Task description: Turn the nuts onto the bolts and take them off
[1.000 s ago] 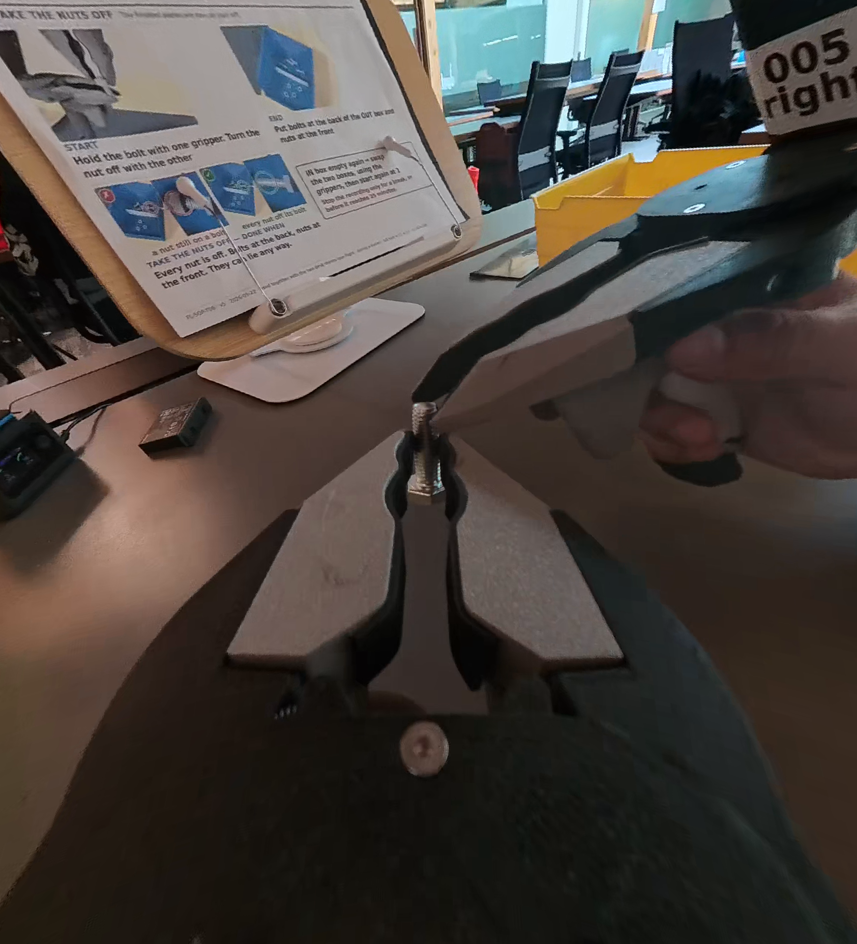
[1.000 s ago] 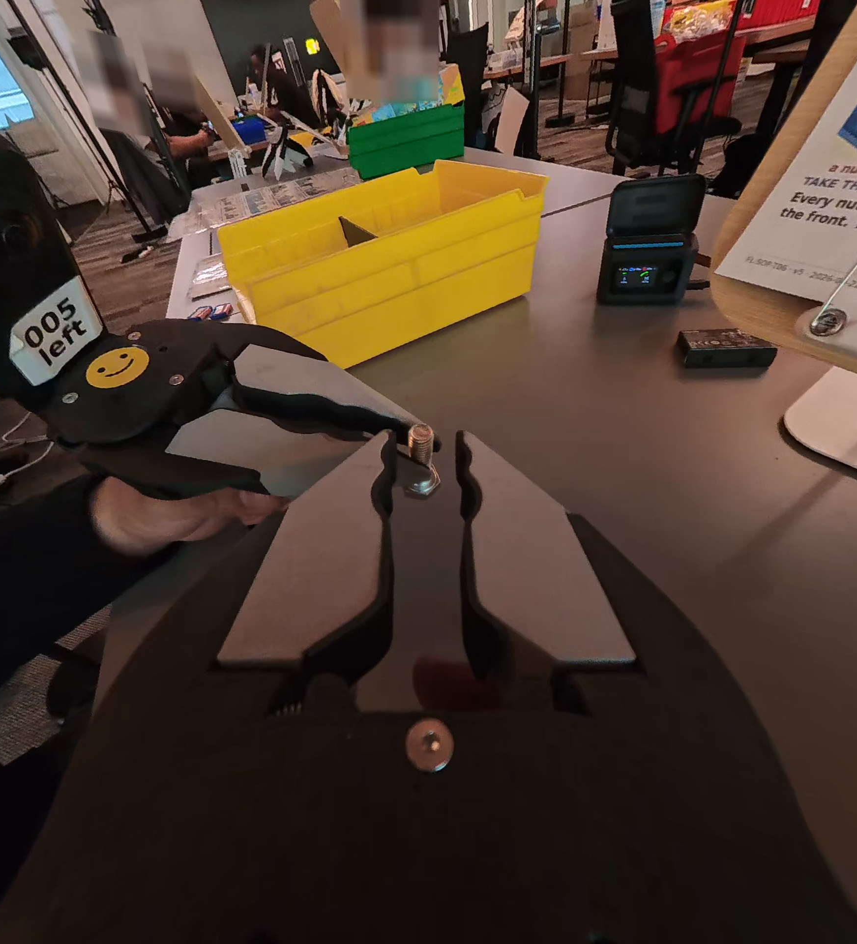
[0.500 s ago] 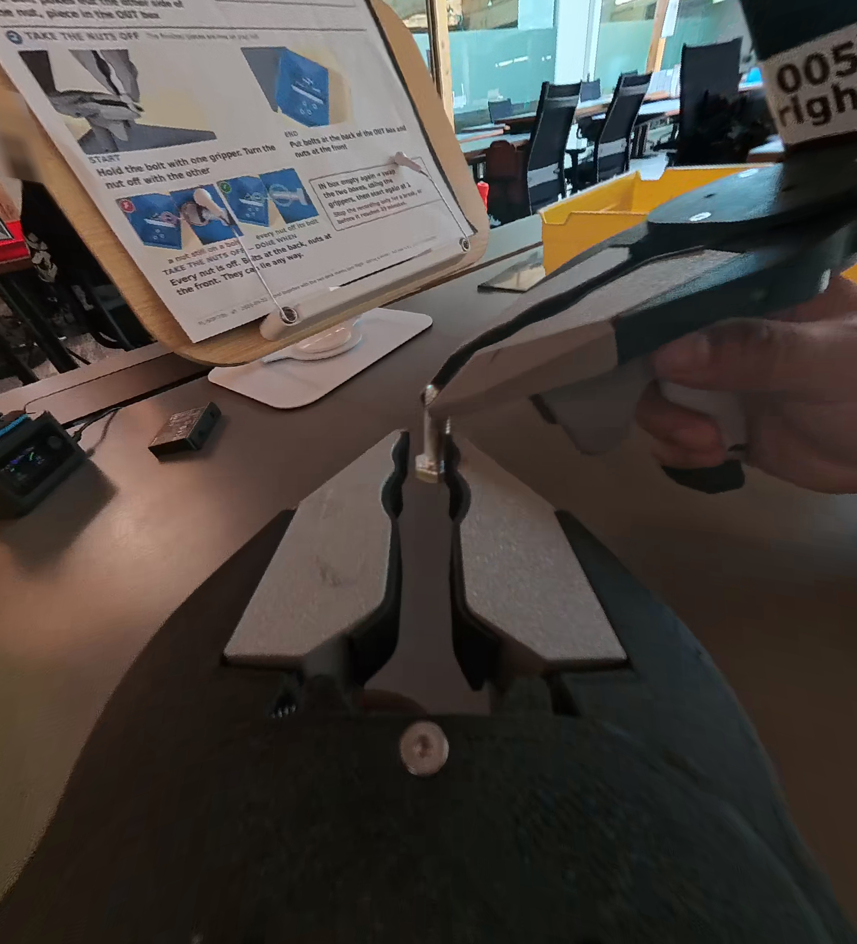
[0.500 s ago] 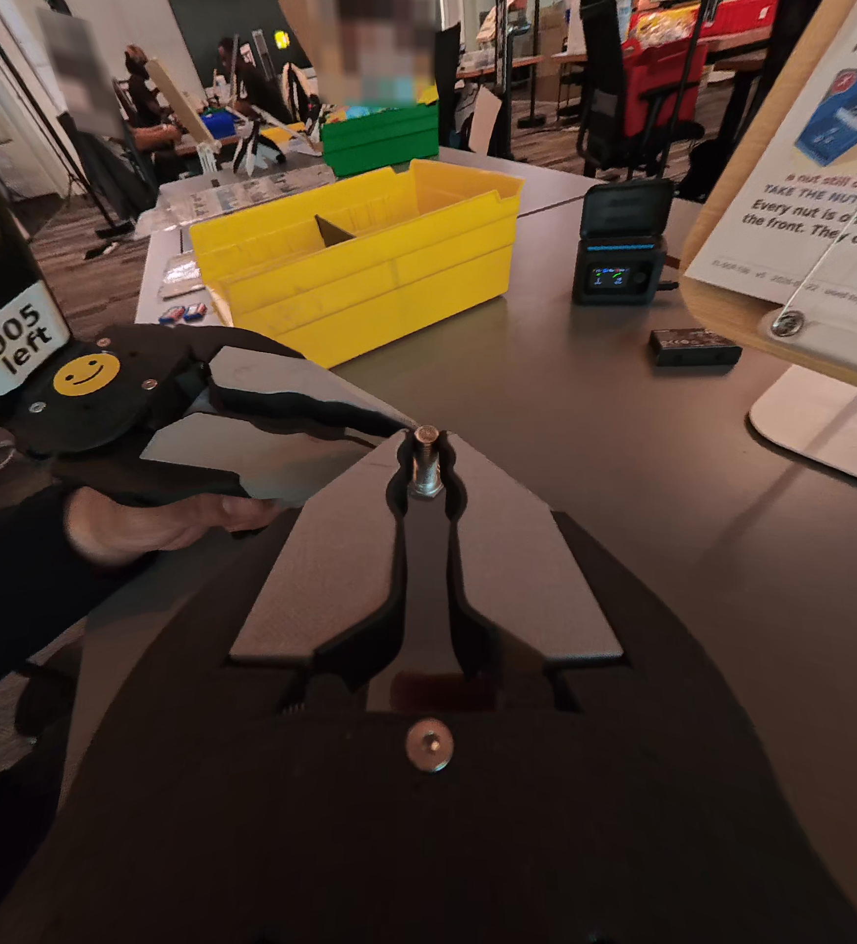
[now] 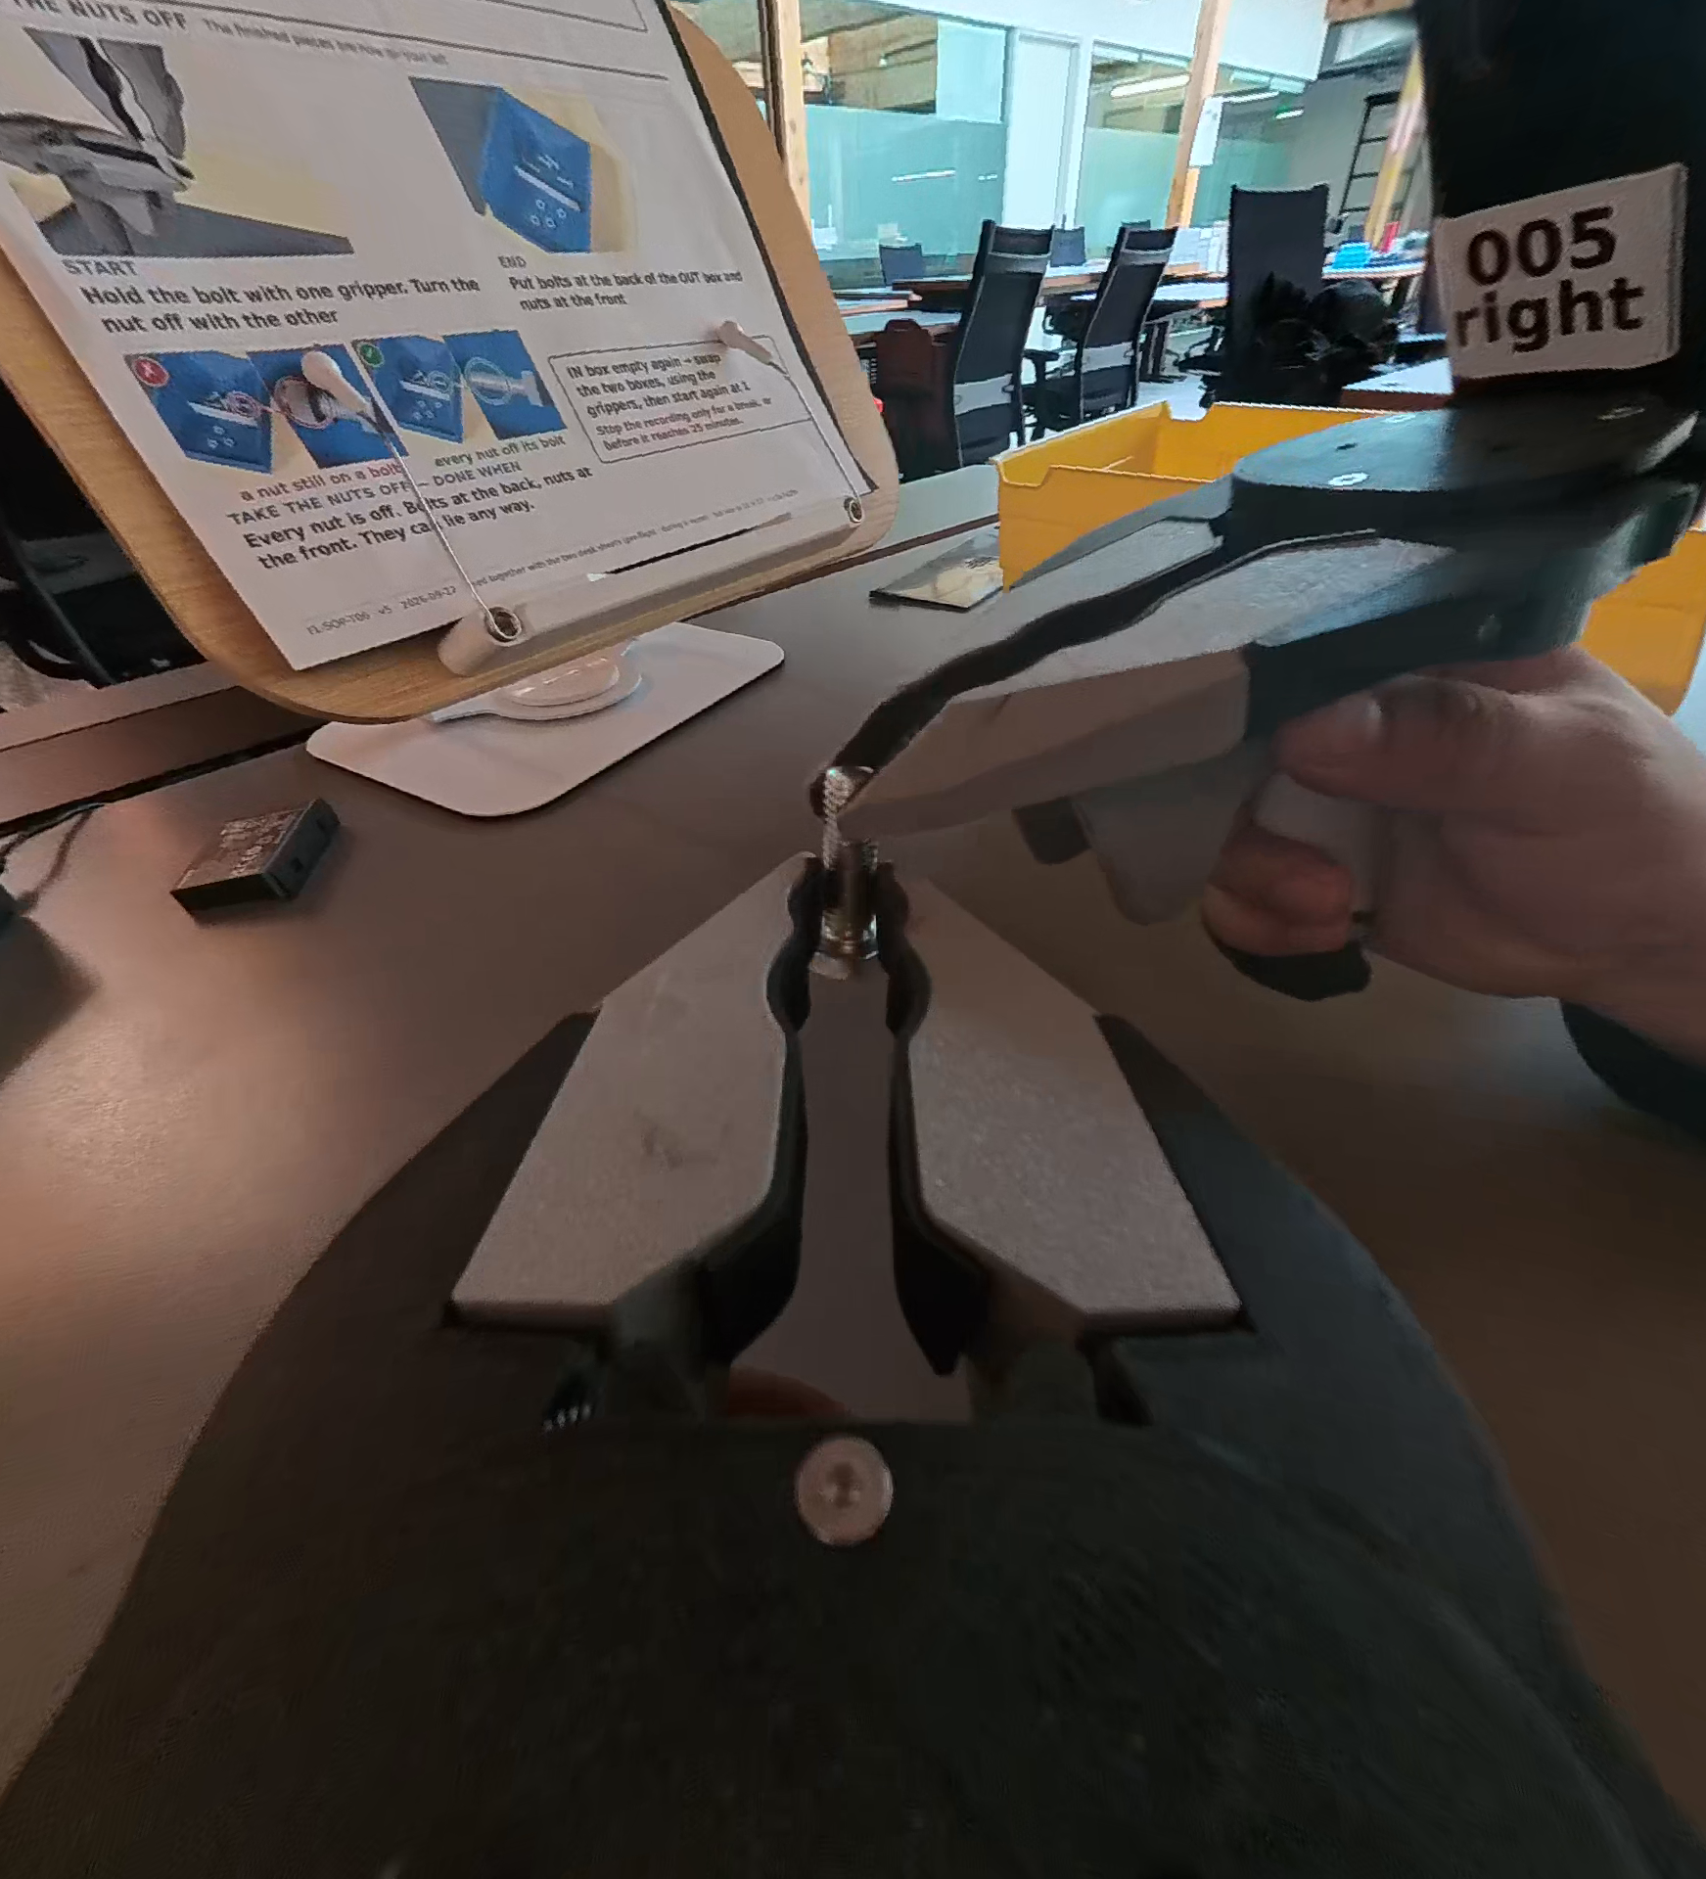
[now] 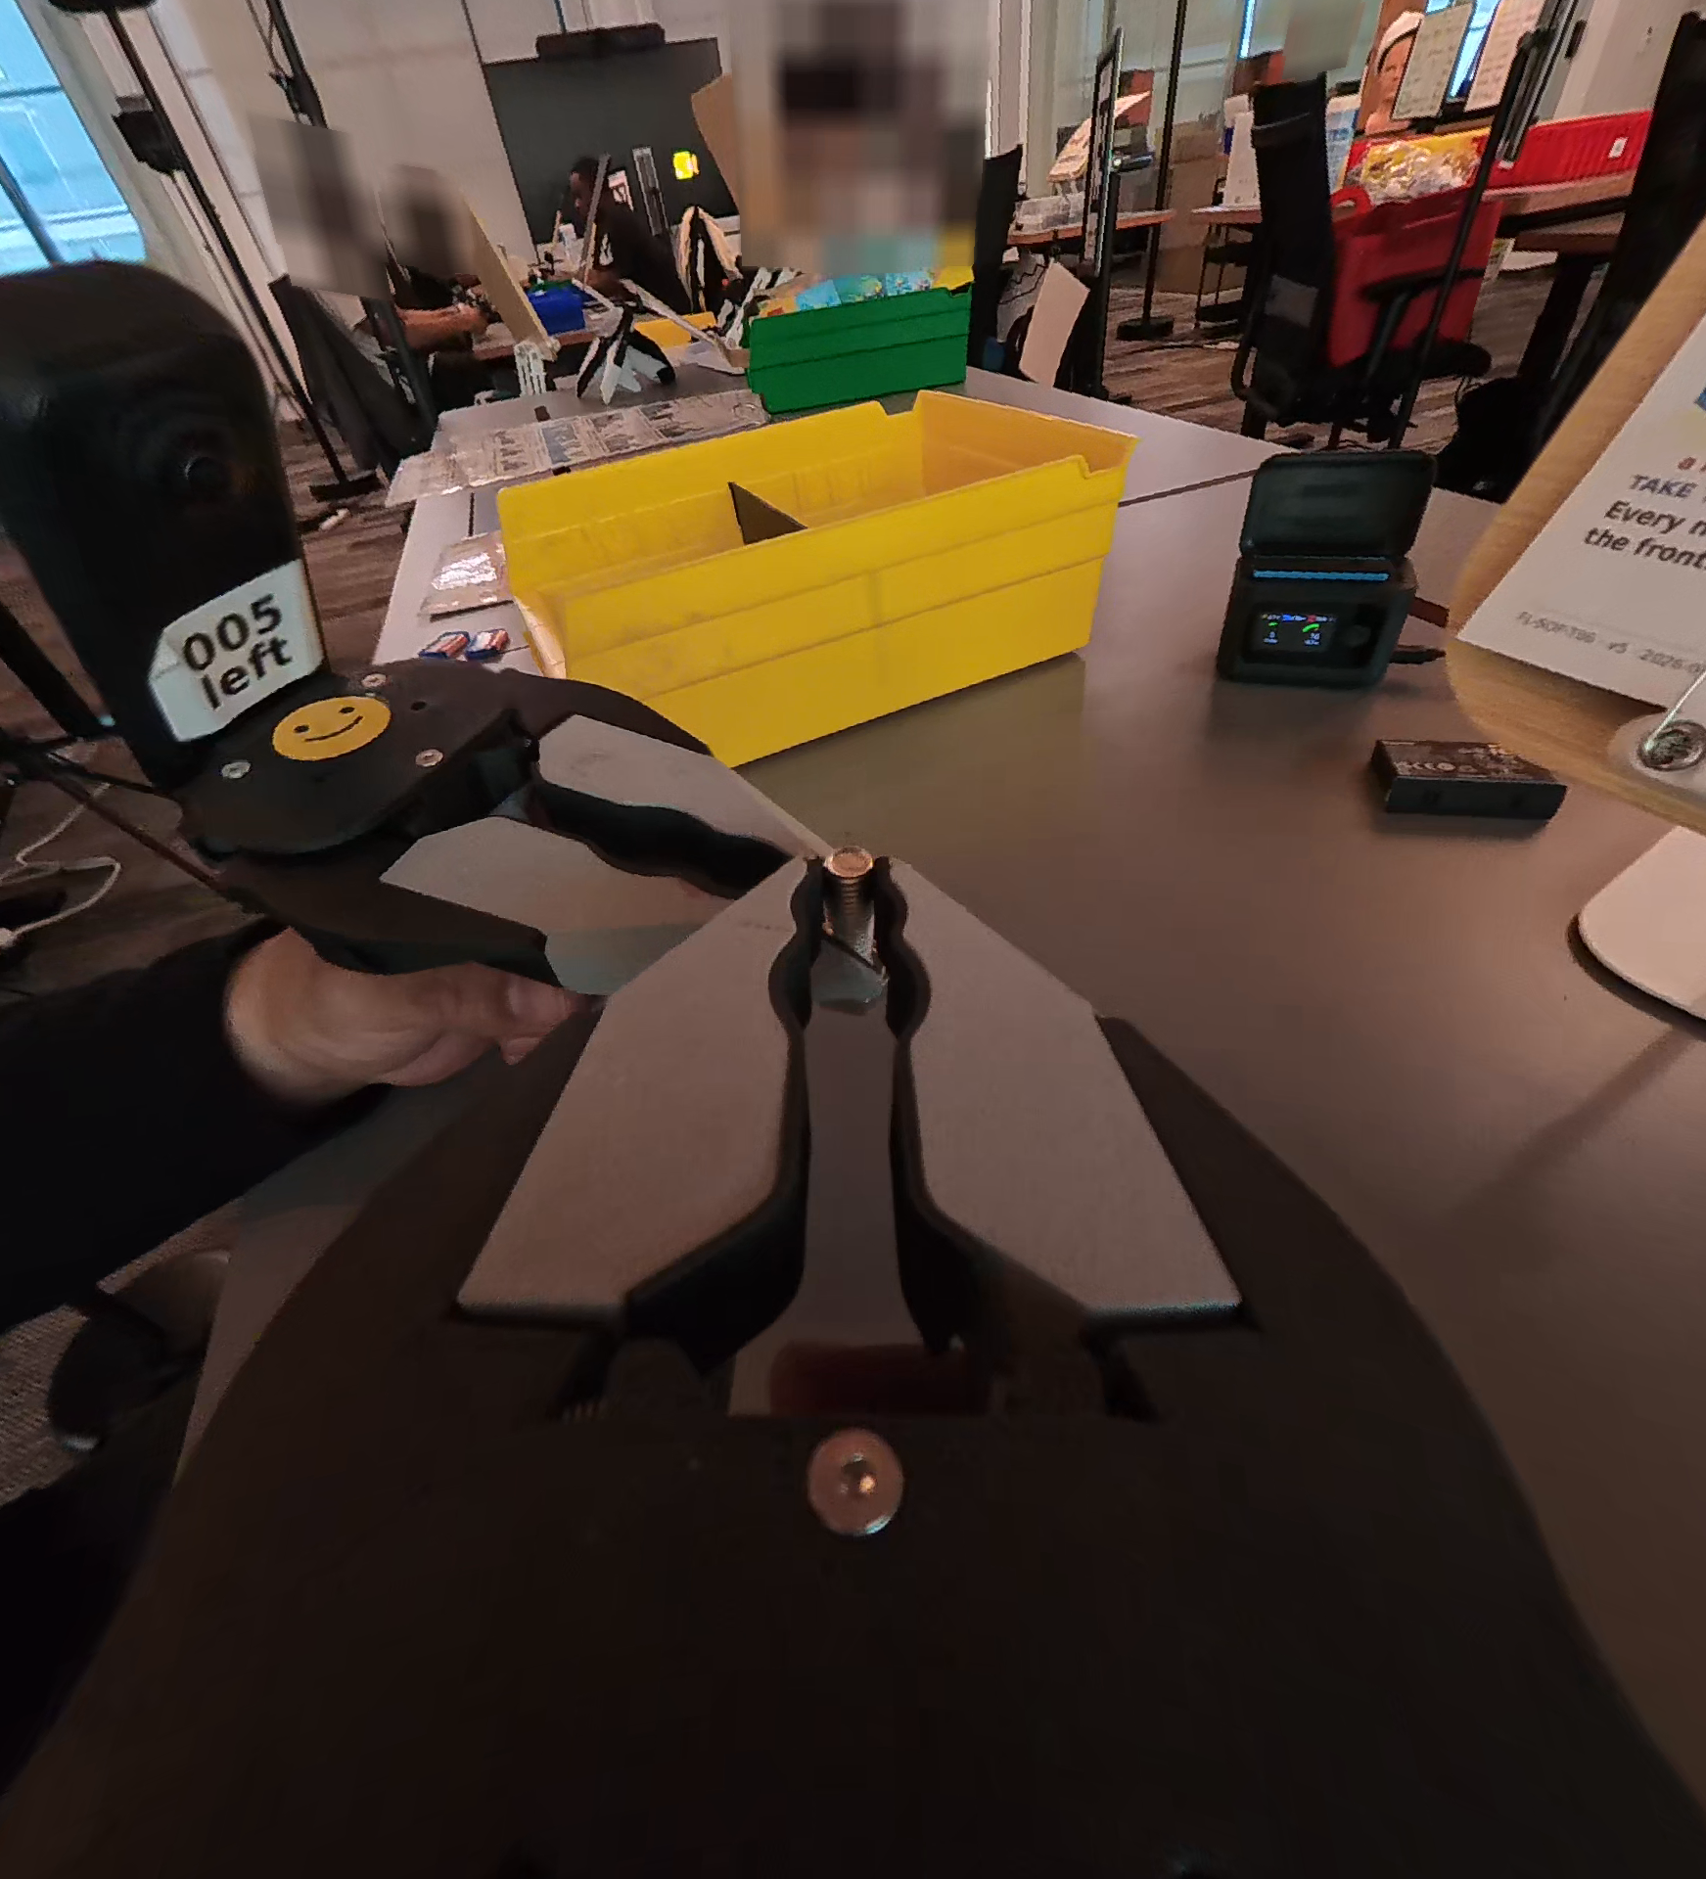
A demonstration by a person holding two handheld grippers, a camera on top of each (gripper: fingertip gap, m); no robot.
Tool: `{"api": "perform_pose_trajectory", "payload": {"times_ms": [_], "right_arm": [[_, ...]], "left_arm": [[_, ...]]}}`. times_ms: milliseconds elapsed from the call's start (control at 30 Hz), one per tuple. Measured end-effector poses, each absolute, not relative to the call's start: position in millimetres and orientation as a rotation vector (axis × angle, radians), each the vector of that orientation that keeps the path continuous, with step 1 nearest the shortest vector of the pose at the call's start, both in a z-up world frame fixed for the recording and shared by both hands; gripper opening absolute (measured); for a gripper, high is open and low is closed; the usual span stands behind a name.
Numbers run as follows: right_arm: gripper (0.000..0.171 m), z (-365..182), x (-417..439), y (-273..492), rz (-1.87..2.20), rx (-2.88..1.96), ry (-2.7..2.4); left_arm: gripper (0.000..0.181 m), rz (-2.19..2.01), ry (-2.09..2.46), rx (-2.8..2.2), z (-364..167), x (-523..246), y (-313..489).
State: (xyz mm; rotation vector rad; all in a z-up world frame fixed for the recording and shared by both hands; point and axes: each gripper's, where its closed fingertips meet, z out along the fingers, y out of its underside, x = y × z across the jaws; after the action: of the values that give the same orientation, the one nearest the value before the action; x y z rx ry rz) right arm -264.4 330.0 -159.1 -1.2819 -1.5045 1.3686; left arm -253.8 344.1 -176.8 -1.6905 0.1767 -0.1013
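A small steel bolt (image 5: pixel 840 864) stands upright between both grippers above the dark table (image 5: pixel 421 1017). A hex piece sits at its lower end. My left gripper (image 5: pixel 843 915) is shut on the lower part of the bolt. My right gripper (image 5: pixel 854 798) comes in from the right, its tips shut on the top of the thread. In the right wrist view the bolt (image 6: pixel 846 915) lies in the notch of my right gripper (image 6: pixel 848 920), and my left gripper (image 6: pixel 808 849) meets it from the left. I cannot tell whether the hex piece is a nut or the head.
A yellow divided bin (image 6: pixel 828 610) stands at the back of the table and also shows in the left wrist view (image 5: pixel 1082 488). An instruction board on a white stand (image 5: pixel 543 732), a small black block (image 5: pixel 254 859) and a black device with a screen (image 6: pixel 1321 600) are nearby. Left and right tips are no more than a few centimetres apart.
My right gripper's fingers have closed in on the bolt. Both grippers shifted slightly while the bolt stayed upright between them.
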Motion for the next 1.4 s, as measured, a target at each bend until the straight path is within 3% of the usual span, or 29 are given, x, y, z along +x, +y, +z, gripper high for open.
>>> {"api": "perform_pose_trajectory", "payload": {"times_ms": [800, 900, 1400], "right_arm": [[0.006, -155.3, -263.2, 327.9, 1.300, -1.225, -1.523], [0.015, -155.7, -259.8, 332.9, 1.310, -1.237, -1.520], [0.028, -247.9, -217.3, 369.3, 0.980, -1.392, -1.942]], "left_arm": [[0.008, -0.091, 0.196, -1.709, -179.2, -253.9, 344.0], [0.008, -0.075, 0.196, -1.714, -180.1, -255.6, 342.9], [0.007, -0.163, 0.257, -1.678, -176.1, -250.0, 333.6]]}}
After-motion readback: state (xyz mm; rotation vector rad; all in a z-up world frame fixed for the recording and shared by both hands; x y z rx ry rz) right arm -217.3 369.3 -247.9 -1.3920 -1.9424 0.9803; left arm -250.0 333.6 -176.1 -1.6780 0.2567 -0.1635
